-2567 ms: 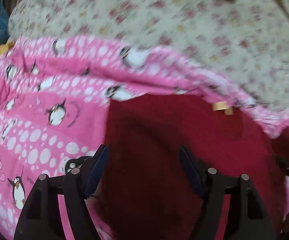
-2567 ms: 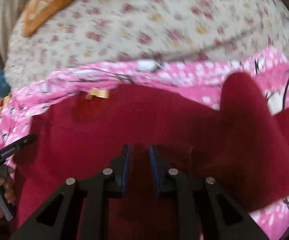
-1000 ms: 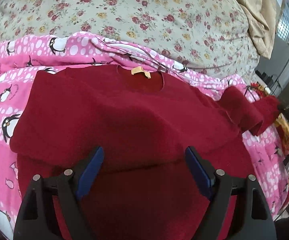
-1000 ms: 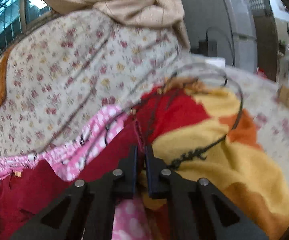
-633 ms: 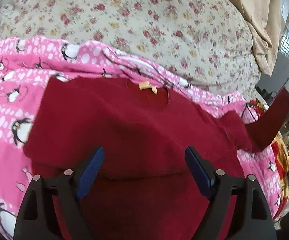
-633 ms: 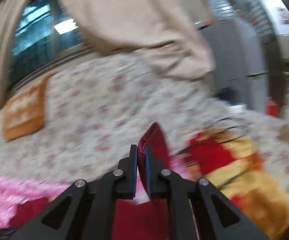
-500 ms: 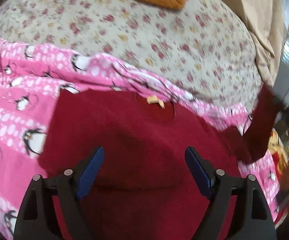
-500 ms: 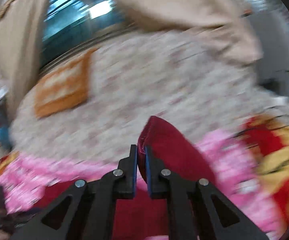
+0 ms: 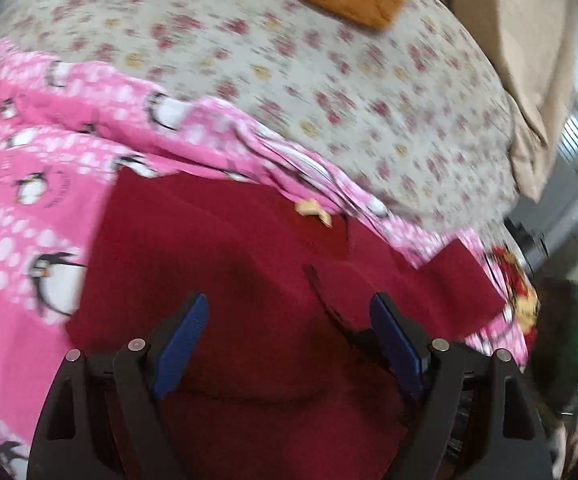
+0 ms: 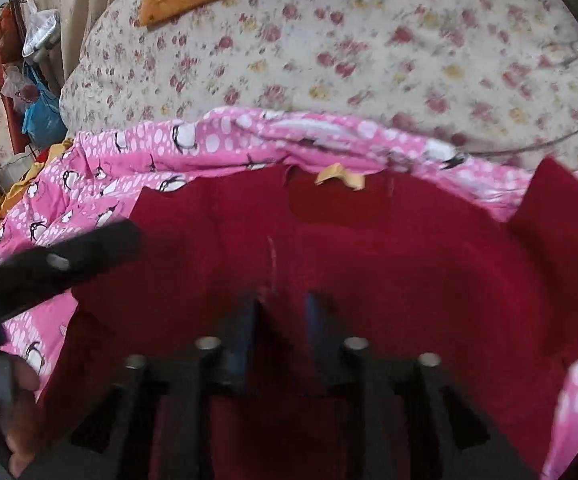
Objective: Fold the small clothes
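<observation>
The red sweater (image 9: 229,280) is lying flat on a pink penguin blanket (image 9: 29,168) on the bed, and its small yellow tag (image 10: 339,176) is too blurry to read. The left tool (image 9: 289,328) is hovering wide open over it. The right tool (image 10: 279,312) has just been opening, with only a narrow gap, pinching nothing.

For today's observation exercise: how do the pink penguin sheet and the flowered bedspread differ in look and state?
The pink penguin sheet is bright pink with white dots and penguins; the flowered bedspread is pale with small red and yellow flowers. The sheet's far edge is bunched up; the bedspread looks smooth. The red sweater lies on the sheet, not the bedspread. Both are patterned bedding.
</observation>
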Demonstrator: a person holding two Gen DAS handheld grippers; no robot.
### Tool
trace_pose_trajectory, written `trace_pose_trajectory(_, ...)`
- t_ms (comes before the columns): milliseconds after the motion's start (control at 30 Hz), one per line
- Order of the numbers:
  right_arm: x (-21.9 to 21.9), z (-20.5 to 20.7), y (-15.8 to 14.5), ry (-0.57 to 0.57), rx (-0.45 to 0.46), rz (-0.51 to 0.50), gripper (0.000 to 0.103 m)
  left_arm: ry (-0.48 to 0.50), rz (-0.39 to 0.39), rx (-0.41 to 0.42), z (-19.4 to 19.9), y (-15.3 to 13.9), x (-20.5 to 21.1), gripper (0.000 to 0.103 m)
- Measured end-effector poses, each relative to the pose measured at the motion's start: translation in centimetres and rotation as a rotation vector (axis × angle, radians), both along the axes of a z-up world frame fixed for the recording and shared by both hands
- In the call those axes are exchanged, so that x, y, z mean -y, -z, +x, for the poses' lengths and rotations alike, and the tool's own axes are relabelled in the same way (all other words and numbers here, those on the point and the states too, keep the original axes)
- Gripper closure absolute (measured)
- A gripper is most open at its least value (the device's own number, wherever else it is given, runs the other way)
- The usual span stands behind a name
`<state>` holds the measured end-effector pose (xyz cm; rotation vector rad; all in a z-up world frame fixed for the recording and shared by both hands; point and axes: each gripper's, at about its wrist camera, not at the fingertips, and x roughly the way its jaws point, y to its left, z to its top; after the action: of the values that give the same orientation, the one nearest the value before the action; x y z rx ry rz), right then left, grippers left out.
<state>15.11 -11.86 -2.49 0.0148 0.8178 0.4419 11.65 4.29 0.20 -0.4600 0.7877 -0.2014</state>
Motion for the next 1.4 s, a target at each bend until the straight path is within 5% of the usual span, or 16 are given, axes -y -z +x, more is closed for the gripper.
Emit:
trace_pose_trajectory(100, 2.6, -3.0, -0.9, 0.038, -0.007, -0.031, 0.049, 0.066, 0.013, -0.011, 0.7, 1.2, 2.0, 0.027)
trace_pose_trajectory(233, 6.3, -6.8, 0.9, 0.098, -0.099, -0.034, 0.048, 0.123, 0.013, -0.038, 1.9, 2.2, 3.7, 0.027)
trace_pose_trajectory(467, 5.4, -7.7, 1.9, 0.075, -0.036, -0.075, 0.026, 0.233, -0.056, -0.062, 2.9, 2.6, 4.9, 0.027)
trace_pose_trajectory(567, 5.1, -7.4, 1.9, 0.074, -0.037, -0.082, 0.024, 0.260, -0.164, -0.070, 3.8, 2.7, 5.2, 0.042)
trace_pose_trajectory(833, 4.8, -7.1, 1.9, 0.069, -0.044, -0.075, 0.021, 0.190, -0.090, -0.117, 4.5, 3.3, 6.1, 0.063)
trace_pose_trajectory(967, 4.6, -7.0, 2.0, 0.069, -0.046, -0.079, 0.020, 0.103, -0.094, -0.140, 4.6, 3.8, 5.0, 0.102)
trace_pose_trajectory(1200, 4.5, -7.0, 2.1, 0.066, -0.047, -0.083, 0.018, 0.096, -0.089, -0.021, 1.8, -0.9, 2.4, 0.103)
trace_pose_trajectory(1400, 4.4, -7.1, 2.1, 0.065, -0.045, -0.091, 0.015, 0.019, -0.020, -0.024, 0.8, -2.3, -4.8, 0.103)
